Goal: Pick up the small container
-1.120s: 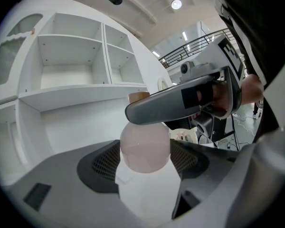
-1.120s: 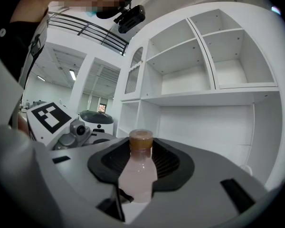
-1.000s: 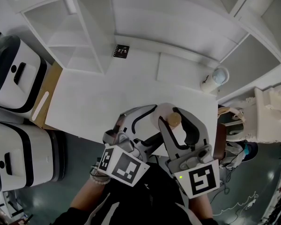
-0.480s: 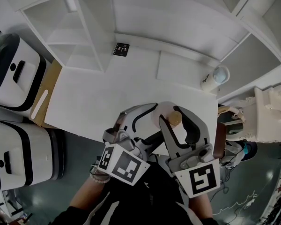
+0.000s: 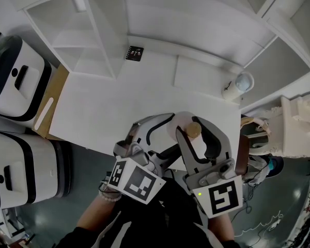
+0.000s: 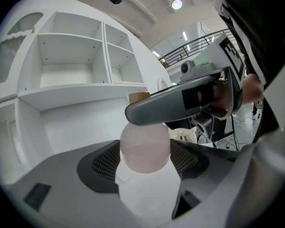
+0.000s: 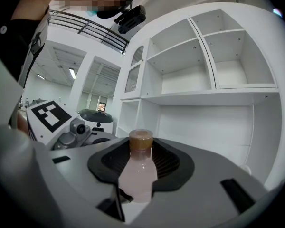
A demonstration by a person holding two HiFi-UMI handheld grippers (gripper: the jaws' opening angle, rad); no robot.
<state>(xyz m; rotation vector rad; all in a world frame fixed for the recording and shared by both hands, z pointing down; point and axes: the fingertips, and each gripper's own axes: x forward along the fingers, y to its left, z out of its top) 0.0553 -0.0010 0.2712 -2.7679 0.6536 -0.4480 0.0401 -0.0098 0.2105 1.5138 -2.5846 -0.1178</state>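
The small container is a pale pink bottle [image 5: 180, 129] with a tan cap [image 5: 194, 130], held above the front edge of the white table [image 5: 108, 107]. My right gripper [image 5: 195, 134] is shut on the bottle [image 7: 137, 172], with the cap [image 7: 141, 139] standing up between the pads. My left gripper [image 5: 168, 137] grips the same bottle from the left, its rounded end [image 6: 145, 146] pressed between the mesh pads. One right gripper finger [image 6: 180, 101] crosses just above the bottle in the left gripper view.
A white cup [image 5: 236, 87] stands at the table's back right and a black marker card [image 5: 134, 53] lies near the back. White open shelves [image 5: 77, 35] rise behind. Two white-and-black appliances [image 5: 15, 81] [image 5: 20, 172] stand left of the table.
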